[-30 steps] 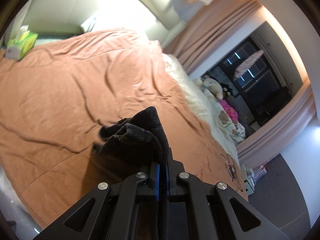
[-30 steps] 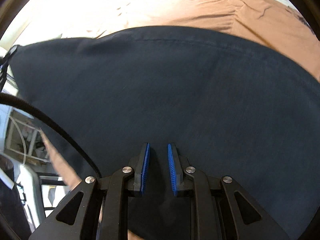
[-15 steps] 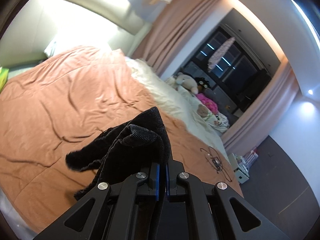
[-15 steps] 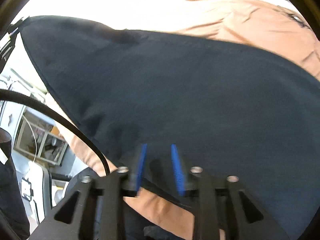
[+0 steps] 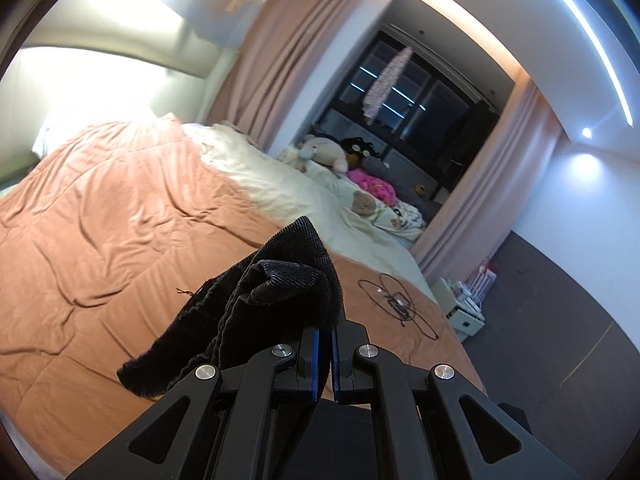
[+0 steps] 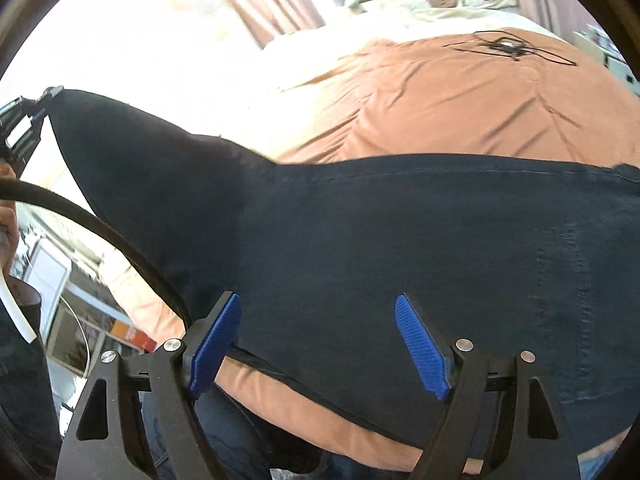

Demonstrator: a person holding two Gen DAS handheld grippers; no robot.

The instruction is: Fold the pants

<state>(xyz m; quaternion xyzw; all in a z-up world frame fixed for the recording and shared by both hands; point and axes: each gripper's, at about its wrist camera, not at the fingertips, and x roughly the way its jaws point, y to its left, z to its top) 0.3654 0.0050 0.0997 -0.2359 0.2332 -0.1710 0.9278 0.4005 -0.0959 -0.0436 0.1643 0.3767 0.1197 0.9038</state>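
The dark navy pants point(image 6: 380, 240) lie spread across the orange bed cover point(image 6: 460, 104) in the right wrist view. One end of them rises to the far left, where my left gripper point(image 6: 24, 128) holds it up. In the left wrist view my left gripper point(image 5: 325, 342) is shut on a bunched black fold of the pants point(image 5: 276, 280), held above the bed. My right gripper point(image 6: 320, 344) is open and empty, its blue pads point(image 6: 216, 340) wide apart just over the near edge of the pants.
A black cable with a small device point(image 5: 396, 300) lies on the orange cover point(image 5: 120, 240) to the right. Cream bedding with stuffed toys point(image 5: 328, 152) is at the far side. A bedside unit point(image 5: 464, 304) stands on the floor right of the bed.
My right gripper has opened wide and let go of the pants. My left gripper has lifted and tilted up with the pants end still in it.
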